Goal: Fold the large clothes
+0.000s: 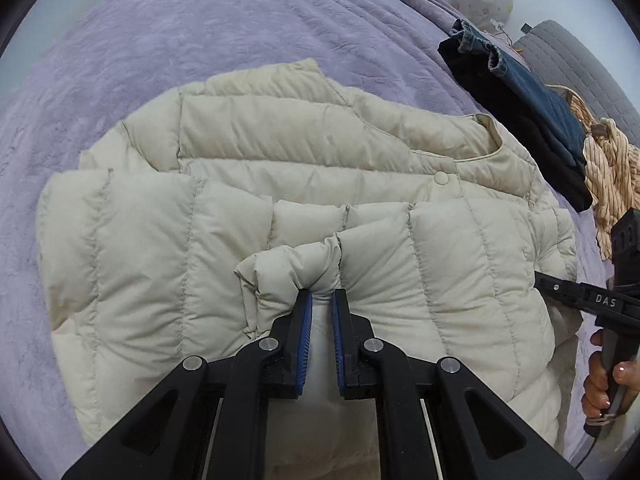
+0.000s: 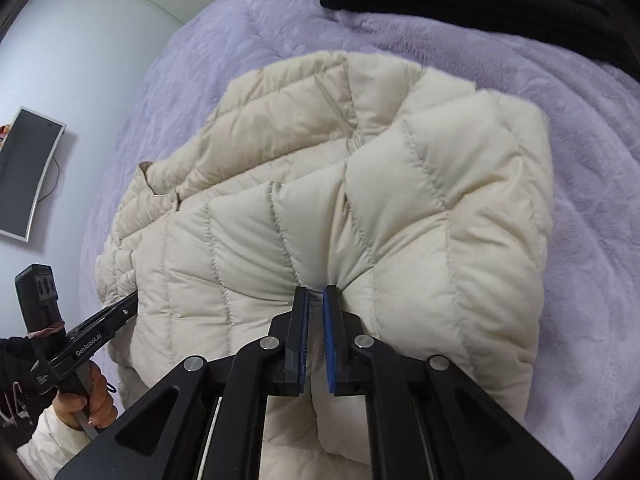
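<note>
**A:** Jacket (image 1: 304, 208), then. How does it look?

**B:** Cream, puffy, quilted in stitched panels. It lies on the bed (image 1: 160, 40), on a lilac fleecy cover. The collar and one snap button (image 1: 441, 178) show toward the right in the left wrist view. The near part is doubled over the body, its panels running crosswise to those beneath.

**A:** And the left gripper (image 1: 322, 295)?

**B:** Clenched on a bunched ridge of the jacket, fabric pinched between its blue pads (image 1: 307, 312). The jaws stand narrow, with cloth filling the gap.

**A:** Right gripper (image 2: 315, 292)?

**B:** Same manner: clamped on a gathered pleat of the jacket, seams radiating away from the pinch.

**A:** What does the left wrist view give that the other lacks?

**B:** Going left to right: bare cover, the jacket, then folded jeans (image 1: 532, 92) on a dark garment (image 1: 516, 128) near the bed's far right edge, a striped tan cloth (image 1: 612, 168) just beside them, and a grey headboard (image 1: 580, 64). At the far right, the right hand (image 1: 604, 384) grips its handle.

**A:** And the right wrist view?

**B:** A monitor (image 2: 28, 172) on the pale wall at left, the left hand (image 2: 88, 396) on its handle below, the folded layer's thick right edge, and the dark garment only as a strip at the top.
</note>
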Motion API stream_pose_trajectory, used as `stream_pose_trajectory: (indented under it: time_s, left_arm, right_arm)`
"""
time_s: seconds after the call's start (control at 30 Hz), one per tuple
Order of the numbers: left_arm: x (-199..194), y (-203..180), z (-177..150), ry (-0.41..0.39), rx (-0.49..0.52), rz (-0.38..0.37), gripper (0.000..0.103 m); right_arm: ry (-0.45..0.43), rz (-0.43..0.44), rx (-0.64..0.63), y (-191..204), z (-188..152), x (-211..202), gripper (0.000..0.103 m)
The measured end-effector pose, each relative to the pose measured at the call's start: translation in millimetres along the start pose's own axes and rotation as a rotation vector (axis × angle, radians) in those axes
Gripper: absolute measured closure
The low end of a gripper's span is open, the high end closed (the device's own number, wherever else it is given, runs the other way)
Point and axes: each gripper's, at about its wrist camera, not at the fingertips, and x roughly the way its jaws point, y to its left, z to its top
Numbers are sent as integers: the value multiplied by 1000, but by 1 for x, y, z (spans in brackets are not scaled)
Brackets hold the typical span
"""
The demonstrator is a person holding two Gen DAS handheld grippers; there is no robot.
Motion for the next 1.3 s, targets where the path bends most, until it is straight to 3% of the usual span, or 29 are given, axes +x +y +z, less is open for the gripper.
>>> stream_pose_trajectory:
  time_s: [0.17,0.43,0.77,1.1,1.17,1.2,1.23,1.3]
  left_arm:
    - [9,6,-4,-5,1,-18,91]
    - [5,9,-2,2,-6,-27,91]
    - [-44,34,-4,-21,-66,30,91]
    - [-99,37,-40,-19,-57,131,91]
    - [-108,35,-49,-24,-58,172,91]
    - [-112,33,-55,-25,-59,188,91]
    - [-116,33,-60,-21,-62,199,91]
    - [-121,31,-70,2,-70,205,91]
  right_arm:
    - [-4,6,1,-8,-5,18,98]
    - [3,14,8,-14,0,7,99]
    - [-38,-67,42,-30,3,-40,95]
    - [-19,-78,63,-14,-27,-80,94]
    - [-6,-83,72,-11,-38,-86,87]
    - [-1,-87,74,-9,-43,-89,74]
    - [3,-91,75,-7,-49,-92,52]
    - [-3,-100,76,-2,-61,-100,33]
